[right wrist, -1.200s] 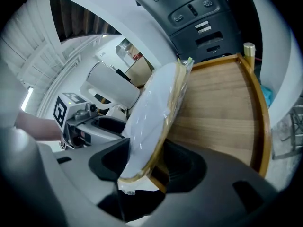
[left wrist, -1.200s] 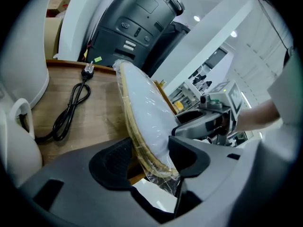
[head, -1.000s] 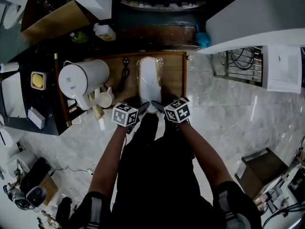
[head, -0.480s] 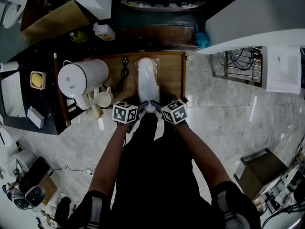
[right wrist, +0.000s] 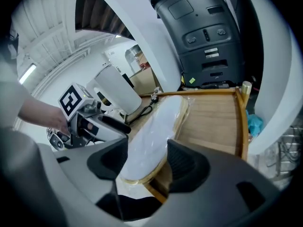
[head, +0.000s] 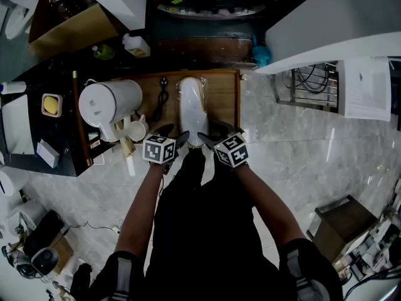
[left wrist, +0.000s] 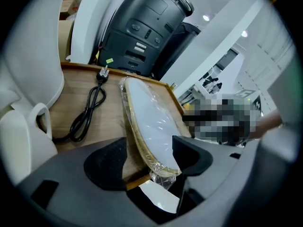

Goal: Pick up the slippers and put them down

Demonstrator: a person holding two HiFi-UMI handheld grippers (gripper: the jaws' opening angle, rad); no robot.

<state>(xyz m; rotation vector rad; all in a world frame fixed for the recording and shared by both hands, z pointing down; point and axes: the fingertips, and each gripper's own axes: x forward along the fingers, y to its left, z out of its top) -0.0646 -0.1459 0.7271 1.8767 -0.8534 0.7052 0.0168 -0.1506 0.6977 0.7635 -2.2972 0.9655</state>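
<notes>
The pair of white slippers [head: 192, 108], wrapped in clear plastic, lies lengthwise on the wooden tray [head: 227, 99]. My left gripper [head: 178, 138] and right gripper [head: 206, 138] flank its near end. In the left gripper view the slippers [left wrist: 147, 119] reach between the jaws of the left gripper [left wrist: 147, 157], which have just been opening; the left pad stands clear of the pack. In the right gripper view the slippers [right wrist: 156, 136] lie between the jaws of the right gripper [right wrist: 147, 160], which have also just been opening, with slight gaps at both pads.
A white kettle [head: 108, 105] and white mugs [head: 138, 130] stand left of the tray, a black power cord [head: 163, 96] beside the slippers. A dark machine [left wrist: 147, 27] rises behind the tray. A black counter [head: 37, 124] is at far left, marble floor [head: 301, 149] at right.
The slipper pack has sunk and now rests flat on the tray. Both grippers' jaws have spread, and the left gripper has shifted a little left.
</notes>
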